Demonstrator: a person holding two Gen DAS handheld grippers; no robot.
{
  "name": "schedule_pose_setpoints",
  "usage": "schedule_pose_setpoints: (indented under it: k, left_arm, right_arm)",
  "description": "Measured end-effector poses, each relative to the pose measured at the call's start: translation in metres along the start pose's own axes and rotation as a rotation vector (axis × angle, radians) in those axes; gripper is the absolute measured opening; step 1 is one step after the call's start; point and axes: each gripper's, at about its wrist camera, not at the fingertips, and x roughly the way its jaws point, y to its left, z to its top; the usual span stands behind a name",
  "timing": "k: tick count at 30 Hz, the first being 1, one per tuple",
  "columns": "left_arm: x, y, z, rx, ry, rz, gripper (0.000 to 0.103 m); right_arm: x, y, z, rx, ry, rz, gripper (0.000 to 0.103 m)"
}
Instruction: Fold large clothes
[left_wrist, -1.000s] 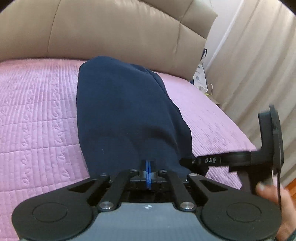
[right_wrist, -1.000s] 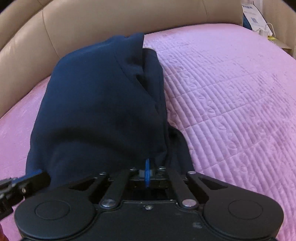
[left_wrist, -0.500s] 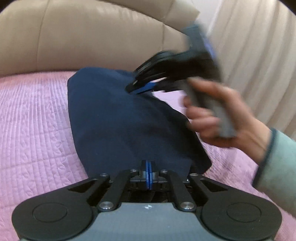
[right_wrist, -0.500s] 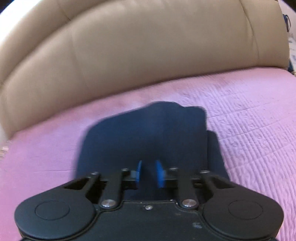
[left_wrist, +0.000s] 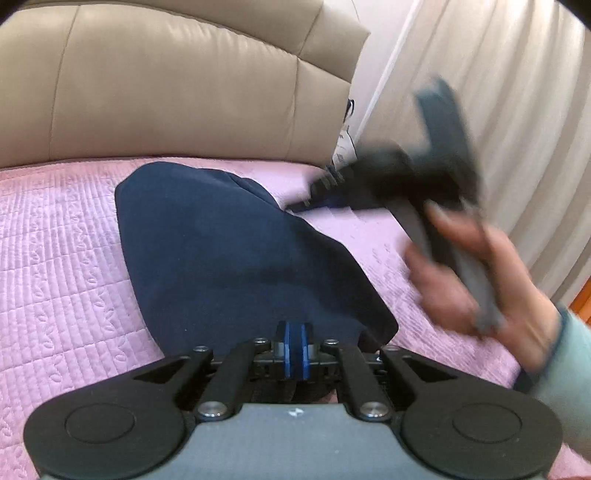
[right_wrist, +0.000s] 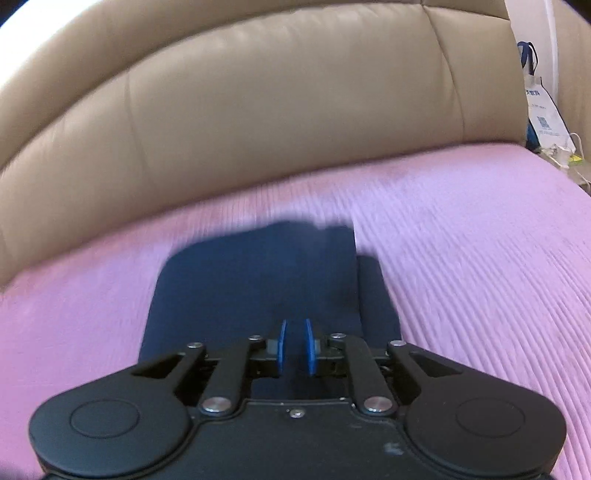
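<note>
A folded navy garment (left_wrist: 221, 258) lies on the pink quilted bedspread (left_wrist: 55, 240). My left gripper (left_wrist: 294, 349) is shut at the garment's near edge; the cloth reaches up to its blue pads, and I cannot tell whether any is pinched between them. My right gripper (right_wrist: 295, 345) is open a little, empty, raised over the garment (right_wrist: 258, 280). In the left wrist view the right gripper (left_wrist: 306, 201) is blurred, held in a hand to the right above the bed.
A tan padded headboard (left_wrist: 166, 92) runs along the far side of the bed. Beige curtains (left_wrist: 517, 92) hang at the right. A white bag (right_wrist: 543, 114) and cables stand beside the bed's far right corner.
My right gripper let go of the garment, opened, rose and swung away to the right. The garment dropped flat onto the bed. My left gripper stayed shut at the near edge.
</note>
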Motion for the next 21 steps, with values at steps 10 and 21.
schedule_pose_setpoints:
  k: [10,21]
  left_arm:
    - [0.020,-0.005,-0.008,0.030,0.119,0.074,0.008]
    - [-0.017,0.031,0.016,-0.096,-0.023,-0.080,0.038]
  right_arm:
    - [0.015,-0.032,-0.072,0.138,0.208,-0.054,0.004]
    - [-0.040,-0.062,-0.058,0.206,0.055,0.130,0.081]
